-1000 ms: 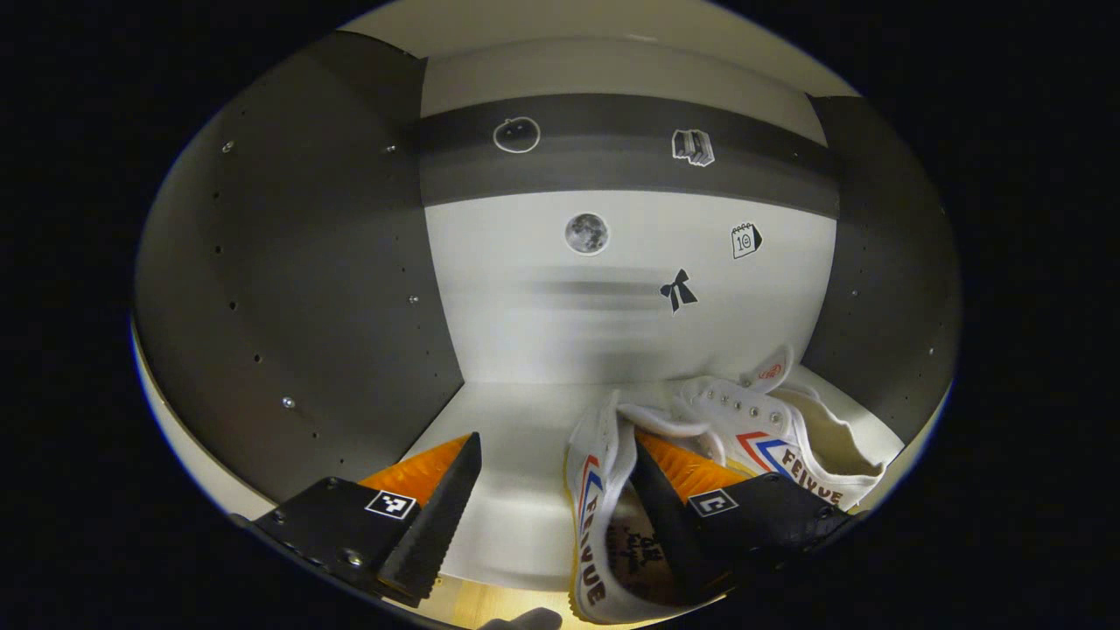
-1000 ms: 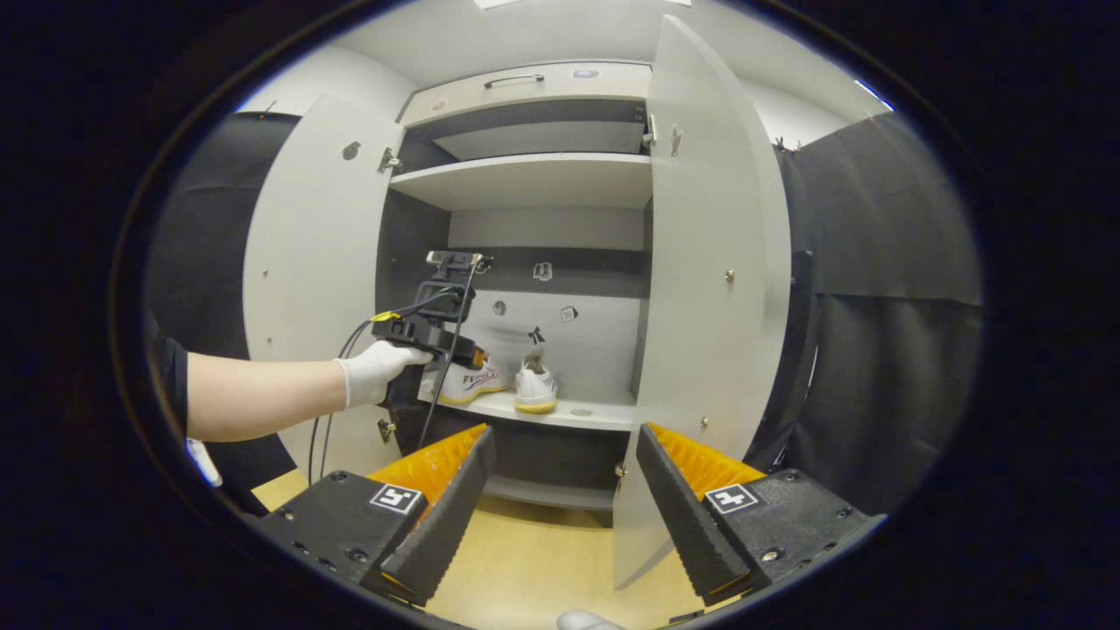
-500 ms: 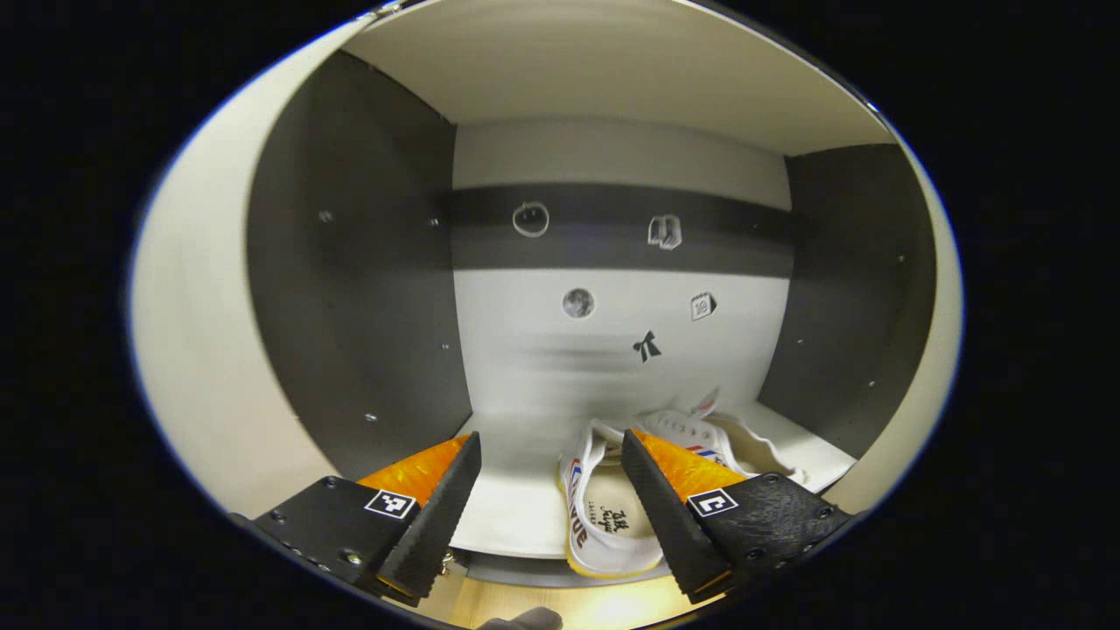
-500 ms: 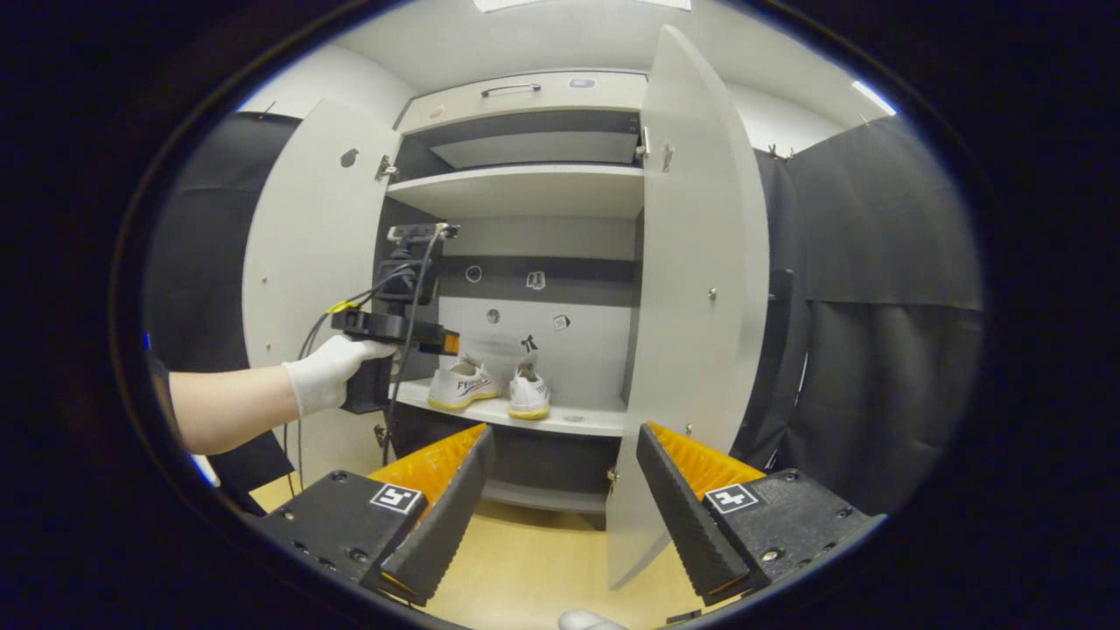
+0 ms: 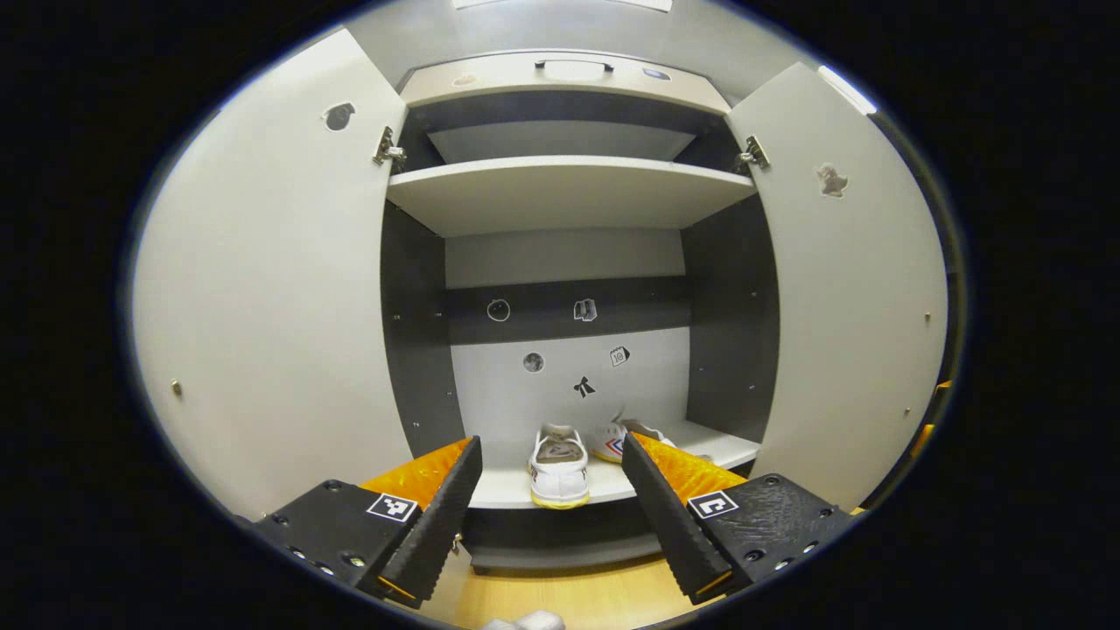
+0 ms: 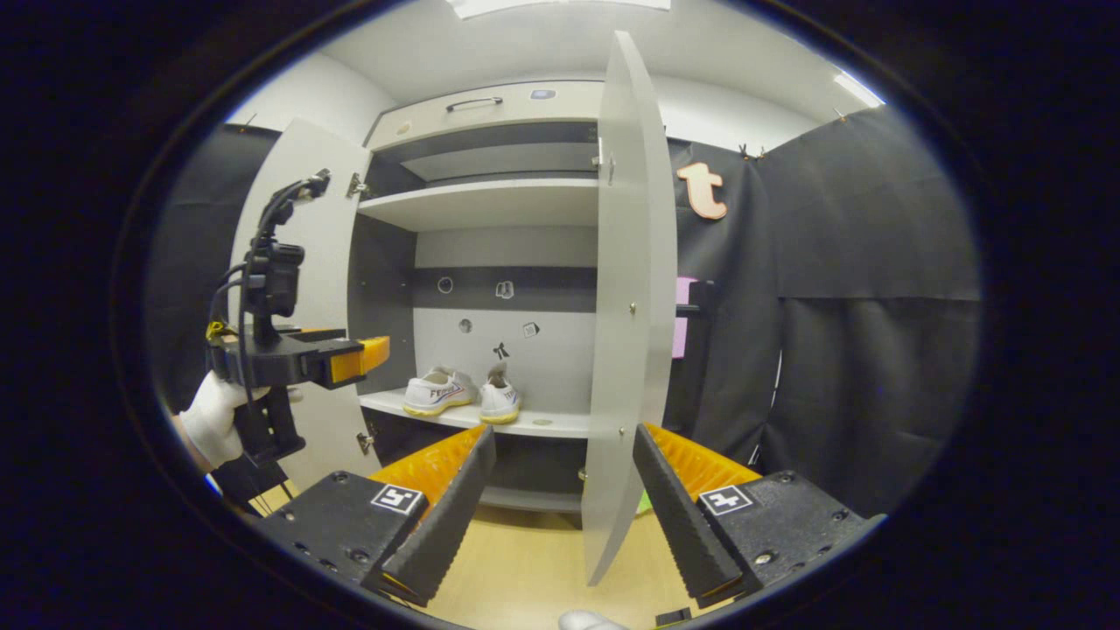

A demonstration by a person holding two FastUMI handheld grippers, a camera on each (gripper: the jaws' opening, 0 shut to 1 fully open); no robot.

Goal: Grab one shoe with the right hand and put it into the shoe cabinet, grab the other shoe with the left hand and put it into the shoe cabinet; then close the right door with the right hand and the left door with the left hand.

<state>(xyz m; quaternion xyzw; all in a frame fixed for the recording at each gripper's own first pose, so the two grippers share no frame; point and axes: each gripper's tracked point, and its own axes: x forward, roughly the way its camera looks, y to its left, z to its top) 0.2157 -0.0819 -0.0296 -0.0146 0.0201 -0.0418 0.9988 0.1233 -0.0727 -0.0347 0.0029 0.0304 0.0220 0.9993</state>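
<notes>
Left gripper view, jaws: the left gripper [image 5: 551, 499] has its jaws spread wide with nothing between them, aimed straight into the open shoe cabinet [image 5: 560, 192].
Left gripper view, shoes: both white shoes sit on the lower shelf [image 5: 507, 488]; the near shoe [image 5: 557, 465] points heel-out at the shelf's front edge, and the second shoe [image 5: 623, 439] lies just beside it, partly hidden by a finger.
Left gripper view, doors: the left door [image 5: 262, 306] and right door [image 5: 844, 289] both stand swung open, so the placing part looks done and closing is the step in hand.
Right gripper view, jaws: the right gripper [image 6: 560, 507] is open and empty, its jaws straddling the lower edge of the right door [image 6: 626, 306], which is seen nearly edge-on.
Right gripper view, advice: the door should be pushed on its flat outer face, away from the hinge side, in a smooth arc; the shoes [image 6: 459, 394] sit back from the shelf lip, so they should clear.
Right gripper view, other hand: a gloved hand [image 6: 214, 420] holds the left gripper [image 6: 363, 354] in front of the left door [image 6: 297, 262].
Materials: the doors and shelves are smooth, matt, pale panels with small knobs and metal hinges; the side walls are dark; the shoes are soft canvas with yellowish rubber soles; the floor [image 6: 534, 569] is light wood.
</notes>
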